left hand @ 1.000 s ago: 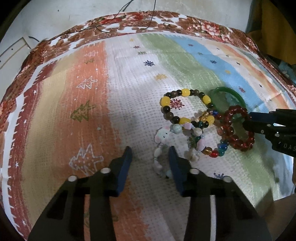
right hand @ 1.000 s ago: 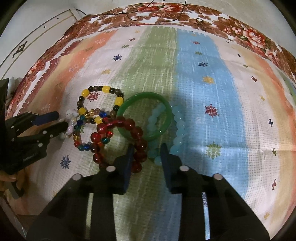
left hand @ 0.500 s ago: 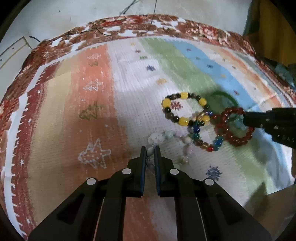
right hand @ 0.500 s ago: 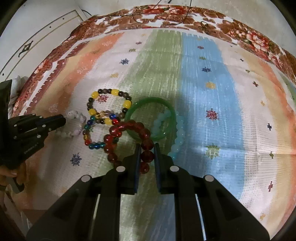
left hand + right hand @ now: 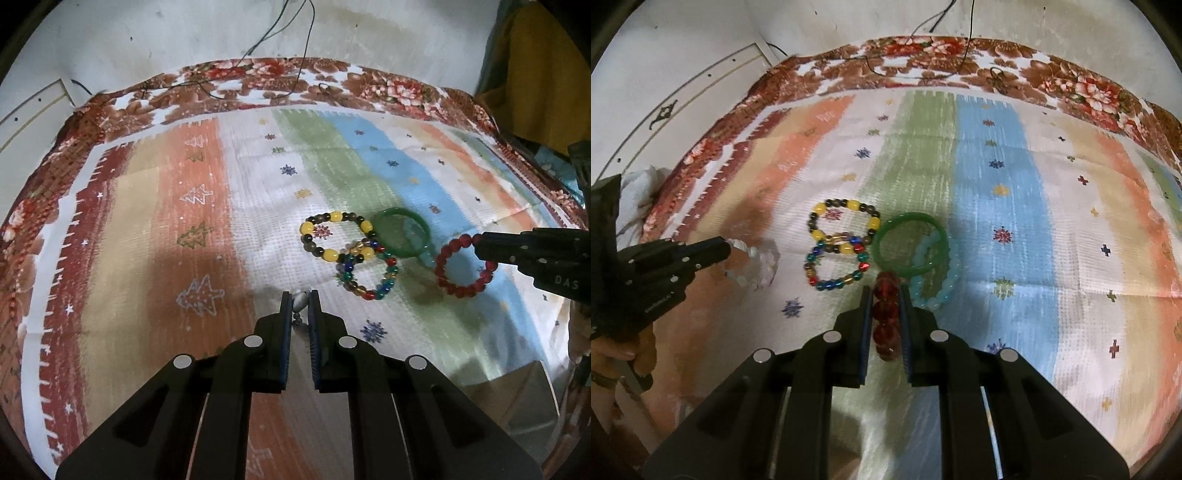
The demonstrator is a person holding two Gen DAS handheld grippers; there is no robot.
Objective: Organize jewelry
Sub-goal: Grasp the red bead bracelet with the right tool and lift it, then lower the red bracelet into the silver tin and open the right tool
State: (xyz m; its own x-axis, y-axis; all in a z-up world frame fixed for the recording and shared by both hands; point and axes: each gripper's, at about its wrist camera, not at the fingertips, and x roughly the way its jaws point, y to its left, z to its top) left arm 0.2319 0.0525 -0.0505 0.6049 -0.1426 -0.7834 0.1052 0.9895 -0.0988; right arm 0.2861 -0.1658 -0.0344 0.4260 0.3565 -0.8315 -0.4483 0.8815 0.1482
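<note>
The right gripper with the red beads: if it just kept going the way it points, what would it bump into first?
Probably the green bangle, just past the red bead bracelet the right gripper holds, with the pale blue bead bracelet beside it. Depth is unclear.

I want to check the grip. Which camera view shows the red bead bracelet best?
The left wrist view: the whole red bead bracelet hangs as a ring from the right gripper. The right wrist view shows only a few beads between that gripper's fingers.

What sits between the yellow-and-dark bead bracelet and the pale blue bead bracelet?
The green bangle, touching the yellow-and-dark bracelet and overlapping the pale blue bracelet; clearest in the right wrist view.
</note>
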